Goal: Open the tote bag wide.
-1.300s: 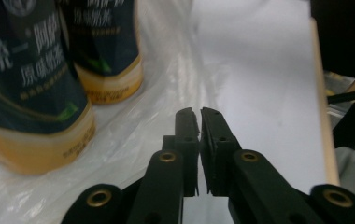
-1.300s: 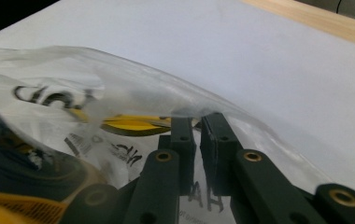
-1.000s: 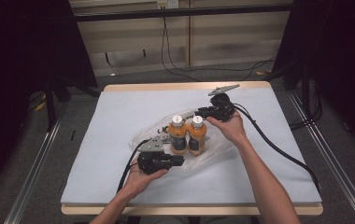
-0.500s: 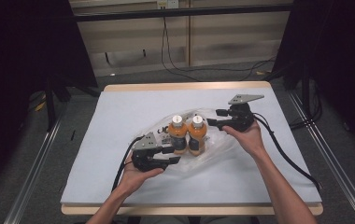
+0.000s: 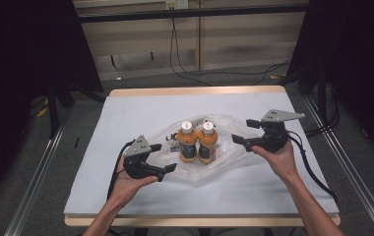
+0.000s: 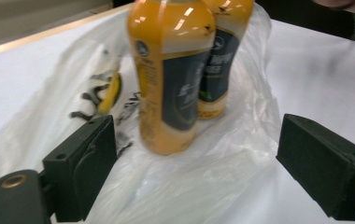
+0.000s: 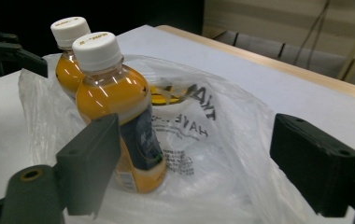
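Two orange juice bottles are being seen upright and side by side at the middle of the bench, standing on a clear plastic bag spread flat beneath them. The left claw is being held just left of the bag, jaws having just been opening and now wide, nothing between them; the nearer bottle is lying straight ahead of it. The right claw is being held at the bag's right edge, also just opened wide and empty, bottles well ahead to its left.
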Demonstrator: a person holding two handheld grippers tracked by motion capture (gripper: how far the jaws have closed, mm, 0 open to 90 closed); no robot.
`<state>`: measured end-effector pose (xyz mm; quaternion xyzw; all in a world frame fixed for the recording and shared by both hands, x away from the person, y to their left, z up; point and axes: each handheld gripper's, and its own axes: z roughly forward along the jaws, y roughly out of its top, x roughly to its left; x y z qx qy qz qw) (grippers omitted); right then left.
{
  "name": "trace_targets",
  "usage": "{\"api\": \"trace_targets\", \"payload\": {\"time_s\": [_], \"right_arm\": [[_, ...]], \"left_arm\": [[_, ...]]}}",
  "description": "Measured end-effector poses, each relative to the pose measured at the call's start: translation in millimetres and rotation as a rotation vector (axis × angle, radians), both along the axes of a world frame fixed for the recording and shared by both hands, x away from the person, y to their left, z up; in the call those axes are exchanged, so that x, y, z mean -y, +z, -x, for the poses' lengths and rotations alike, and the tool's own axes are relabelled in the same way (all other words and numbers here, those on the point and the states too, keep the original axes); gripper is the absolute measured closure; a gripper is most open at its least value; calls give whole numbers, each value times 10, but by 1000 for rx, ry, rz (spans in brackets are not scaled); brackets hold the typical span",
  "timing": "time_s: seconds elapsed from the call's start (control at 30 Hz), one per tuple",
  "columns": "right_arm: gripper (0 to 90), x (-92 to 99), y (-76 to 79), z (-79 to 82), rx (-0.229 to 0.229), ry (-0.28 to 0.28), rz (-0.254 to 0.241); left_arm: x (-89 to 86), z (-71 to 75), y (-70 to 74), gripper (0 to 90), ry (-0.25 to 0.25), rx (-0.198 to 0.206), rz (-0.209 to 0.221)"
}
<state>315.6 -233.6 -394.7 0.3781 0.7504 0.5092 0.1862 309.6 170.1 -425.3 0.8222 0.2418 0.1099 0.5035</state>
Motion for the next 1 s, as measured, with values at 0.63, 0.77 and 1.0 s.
{"api": "trace_targets", "payload": {"time_s": [0.63,0.77,1.0], "right_arm": [[120,489,-131,863,42,-181,20],[118,588,-202,1005,28,-220,2],[114,649,-307,1240,14,-238,13]], "left_arm": [[-538,284,-59,42,100,-23,-57],[-601,355,-102,35,127,-32,-55],[-801,522,-195,35,195,-55,-18]]}}
